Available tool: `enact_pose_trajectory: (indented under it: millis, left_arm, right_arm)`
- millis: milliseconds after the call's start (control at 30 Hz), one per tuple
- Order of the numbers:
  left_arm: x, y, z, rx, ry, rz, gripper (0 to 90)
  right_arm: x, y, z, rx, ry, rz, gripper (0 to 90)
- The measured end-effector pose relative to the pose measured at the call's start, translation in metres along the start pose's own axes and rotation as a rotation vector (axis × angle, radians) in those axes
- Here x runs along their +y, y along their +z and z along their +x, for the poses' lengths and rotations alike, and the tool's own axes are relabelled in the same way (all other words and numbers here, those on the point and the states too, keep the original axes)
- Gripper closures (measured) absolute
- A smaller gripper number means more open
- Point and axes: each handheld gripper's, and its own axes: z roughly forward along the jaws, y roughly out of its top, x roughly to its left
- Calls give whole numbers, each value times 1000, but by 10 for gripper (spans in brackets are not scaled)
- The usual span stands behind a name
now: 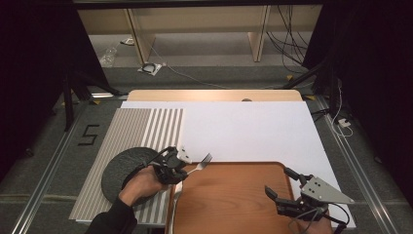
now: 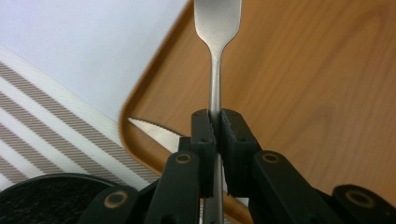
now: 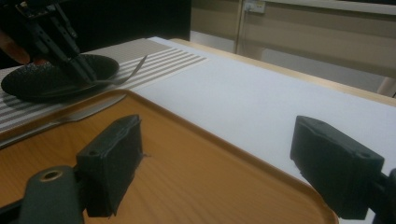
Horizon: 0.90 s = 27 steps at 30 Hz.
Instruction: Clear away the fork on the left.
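Observation:
A silver fork (image 1: 200,163) is held by its handle in my left gripper (image 1: 179,171), just above the left edge of the wooden tray (image 1: 234,200). In the left gripper view the jaws pinch the fork (image 2: 216,70) at its neck, tines pointing away. A knife (image 2: 156,133) lies on the tray's left rim, below the fork. The knife (image 3: 70,116) also lies along the tray rim in the right gripper view, with the fork (image 3: 123,74) raised beyond it. My right gripper (image 1: 281,184) hovers over the tray's right side, jaws wide apart with nothing between them.
A dark round plate (image 1: 122,170) rests on a striped placemat (image 1: 141,131) at the left. A white sheet (image 1: 248,129) covers the table beyond the tray. Shelving and cables stand on the floor behind the table.

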Motion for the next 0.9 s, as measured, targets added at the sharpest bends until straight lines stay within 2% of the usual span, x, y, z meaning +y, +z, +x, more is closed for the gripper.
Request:
enact_pose_trajectory:
  millis: [367,467,500,900]
  left_arm:
    - [3,1,-24,-34,45,11,839]
    - [4,1,-29,-40,53,15,840]
    - [4,2,-31,-46,54,15,840]
    - [7,6,-56,-86,95,32,840]
  right_arm:
    - [0,-1,0,-3,0,-2,177]
    - [1,-1,0,-6,-3,11,178]
    - [0,0,0,-4,-1,-1,177]
    - [0,-1,0,-3,0,-3,178]
